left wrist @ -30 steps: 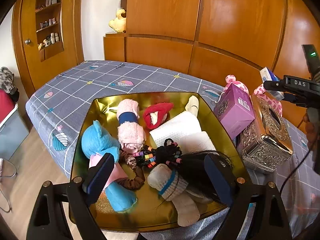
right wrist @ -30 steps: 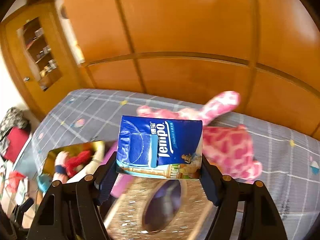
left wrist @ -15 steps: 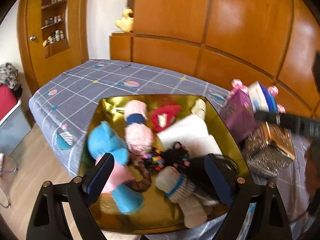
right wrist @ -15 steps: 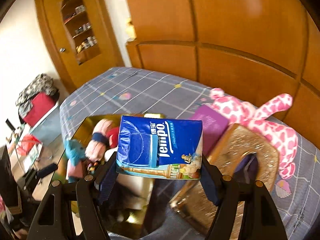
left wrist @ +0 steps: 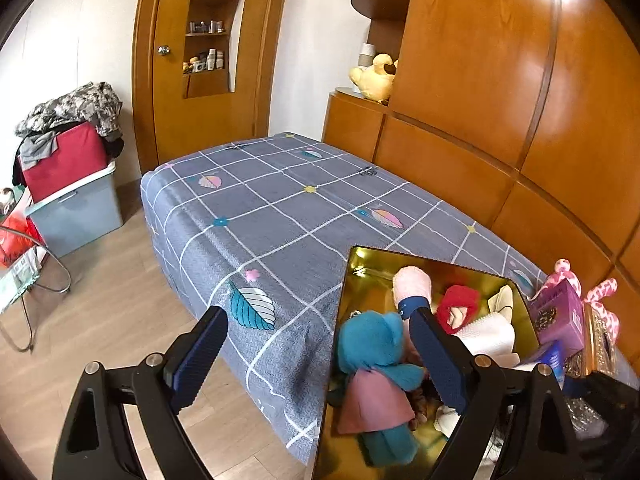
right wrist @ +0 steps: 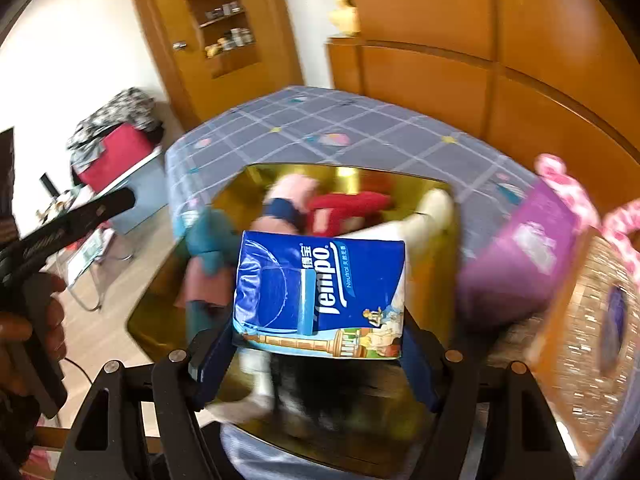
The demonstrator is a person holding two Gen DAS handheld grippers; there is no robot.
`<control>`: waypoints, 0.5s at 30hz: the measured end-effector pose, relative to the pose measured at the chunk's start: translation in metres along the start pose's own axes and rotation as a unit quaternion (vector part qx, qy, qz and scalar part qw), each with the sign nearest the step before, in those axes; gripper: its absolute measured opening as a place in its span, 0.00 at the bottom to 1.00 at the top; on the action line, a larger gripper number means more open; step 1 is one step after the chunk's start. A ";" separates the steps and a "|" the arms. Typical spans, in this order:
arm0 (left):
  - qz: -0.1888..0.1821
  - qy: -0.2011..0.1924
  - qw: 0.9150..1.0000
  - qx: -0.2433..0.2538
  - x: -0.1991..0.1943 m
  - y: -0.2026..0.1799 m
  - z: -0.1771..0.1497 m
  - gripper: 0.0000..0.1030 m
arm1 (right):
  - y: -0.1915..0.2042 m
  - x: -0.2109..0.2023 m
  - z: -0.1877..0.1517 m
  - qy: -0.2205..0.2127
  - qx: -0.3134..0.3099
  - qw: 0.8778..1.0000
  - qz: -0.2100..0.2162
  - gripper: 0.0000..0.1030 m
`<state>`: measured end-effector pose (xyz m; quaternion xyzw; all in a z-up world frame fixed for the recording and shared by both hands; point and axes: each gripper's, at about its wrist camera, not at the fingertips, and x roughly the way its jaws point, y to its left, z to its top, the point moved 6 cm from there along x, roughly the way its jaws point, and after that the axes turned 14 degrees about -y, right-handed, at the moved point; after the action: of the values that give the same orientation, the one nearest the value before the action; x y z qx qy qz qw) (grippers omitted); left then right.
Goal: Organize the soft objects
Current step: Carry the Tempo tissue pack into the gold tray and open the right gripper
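Far left of the left wrist view: a bin point(left wrist: 76, 210) on the floor, heaped with clothes point(left wrist: 72, 110). Next, a wooden door point(left wrist: 200, 60) with shelf niches. Centre: bed point(left wrist: 280, 208) under a grey checked cover, wood panels point(left wrist: 500, 100) behind, a yellow plush point(left wrist: 374, 78) on the ledge. Low in front, left gripper point(left wrist: 320, 360) with fingers point(left wrist: 200, 358) spread wide, nothing between them but bed edge and floor; right finger overlapping the tray in the picture. Right of that, gold tray point(left wrist: 360, 264) on the bed, holding a teal doll point(left wrist: 376, 352), a pink roll point(left wrist: 412, 286) with a blue band, a red plush point(left wrist: 456, 306) and a white towel point(left wrist: 488, 334). Further right, purple box point(left wrist: 558, 316) beside the tray, pink spotted plush point(left wrist: 600, 292) behind it, silver box point(left wrist: 598, 340) at the edge, mostly cut off.

Right wrist view, blurred. Far left: a hand point(right wrist: 24, 332) gripping the other gripper's handle. Centre: right gripper point(right wrist: 318, 364) pinching a blue tissue pack point(right wrist: 320, 296) by its two ends, held in the air over the near part of the tray point(right wrist: 248, 176), not resting on anything. Behind the pack, doll point(right wrist: 210, 244), pink roll point(right wrist: 294, 194) and red plush point(right wrist: 348, 204) inside the tray. Right: purple box point(right wrist: 520, 256), then silver box point(right wrist: 600, 320), with spotted plush point(right wrist: 560, 180) beyond.
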<state>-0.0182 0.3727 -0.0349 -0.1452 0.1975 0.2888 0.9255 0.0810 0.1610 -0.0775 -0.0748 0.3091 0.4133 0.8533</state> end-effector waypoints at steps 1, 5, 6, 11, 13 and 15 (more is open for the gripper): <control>-0.001 0.002 1.000 0.000 0.002 -0.001 -0.001 0.90 | 0.010 0.003 0.000 0.000 -0.011 1.000 0.012 0.73; -0.010 0.011 1.000 0.004 0.004 -0.008 -0.008 0.90 | 0.038 0.029 -0.006 0.013 -0.059 0.998 0.016 0.73; -0.012 0.012 1.000 0.004 0.004 -0.009 -0.010 0.90 | 0.043 0.036 -0.007 0.015 -0.064 0.998 0.020 0.73; -0.015 0.020 1.000 0.004 0.007 -0.011 -0.013 0.91 | 0.061 0.075 -0.027 0.048 -0.103 0.993 0.032 0.73; -0.015 0.022 1.000 0.003 0.007 -0.012 -0.014 0.92 | 0.061 0.083 -0.034 0.064 -0.105 0.992 0.034 0.73; -0.016 0.021 1.000 0.005 0.006 -0.013 -0.014 0.92 | 0.056 0.089 -0.041 0.080 -0.095 0.992 0.032 0.73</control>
<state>-0.0099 0.3604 -0.0484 -0.1498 0.2159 0.2702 0.9262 0.0613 0.2406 -0.1556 -0.1781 0.3378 0.4607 0.8012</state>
